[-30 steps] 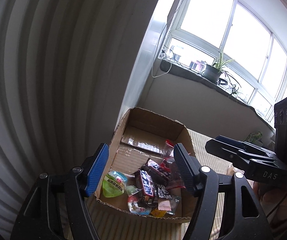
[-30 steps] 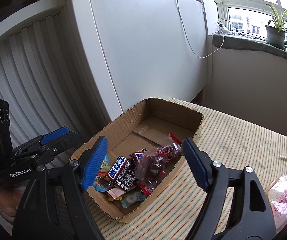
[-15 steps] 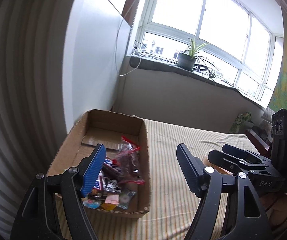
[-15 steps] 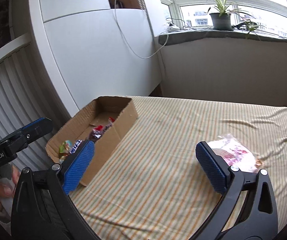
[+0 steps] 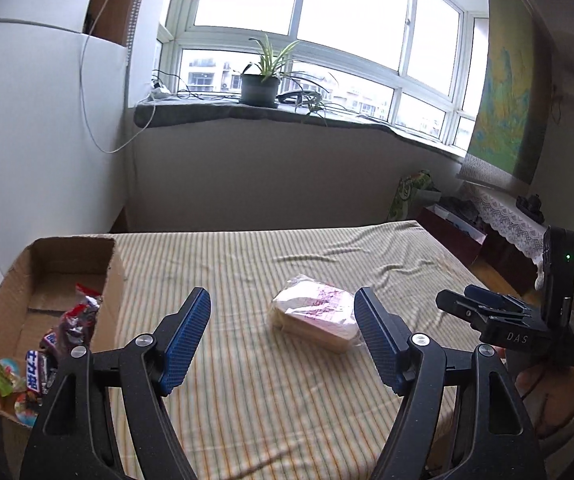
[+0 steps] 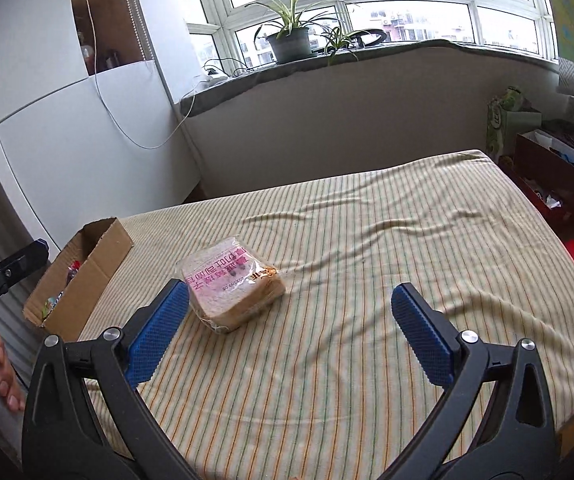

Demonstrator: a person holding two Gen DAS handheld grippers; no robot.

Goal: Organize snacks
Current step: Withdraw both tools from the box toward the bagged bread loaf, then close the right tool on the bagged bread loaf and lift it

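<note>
Bagged sliced bread (image 6: pixel 233 282): light, soft, crushable, slippery film; grasp gently across flat sides. Left gripper (image 5: pixel 283 338), right gripper (image 6: pixel 289 332): released, empty.

There's the bag of sliced bread (image 6: pixel 233 282), clear wrap with pink print, lying flat on the striped cloth, alone near the middle. Off to its left sits the cardboard box (image 5: pixel 113 276), open-topped, at the cloth's edge. Inside it, a heap of small wrapped snacks (image 5: pixel 53 354) crowds the near end: red wrappers, a blue-and-white bar, a green jelly cup. The far end is bare cardboard.
</note>
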